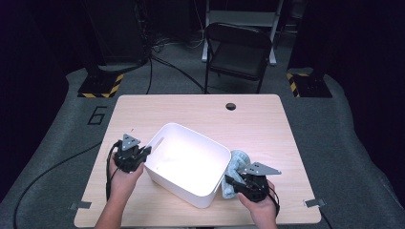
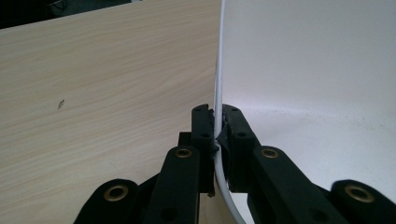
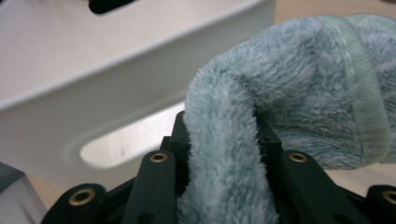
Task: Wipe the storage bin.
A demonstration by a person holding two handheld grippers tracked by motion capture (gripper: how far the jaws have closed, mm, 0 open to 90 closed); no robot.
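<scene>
Grippers clamped on bin and towel.
Your left gripper pinches the white bin rim; your right gripper squeezes the blue towel, its pads buried.

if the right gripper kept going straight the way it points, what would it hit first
Probably the white bin: its handled side wall stands right ahead of the right gripper, which is shut on the blue towel. Depth is hard to judge.

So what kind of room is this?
Probably a lab or test room, not a home: a lone wooden table on grey matting, stands with yellow-and-black striped bases, cables on the floor, and a folding chair.
</scene>
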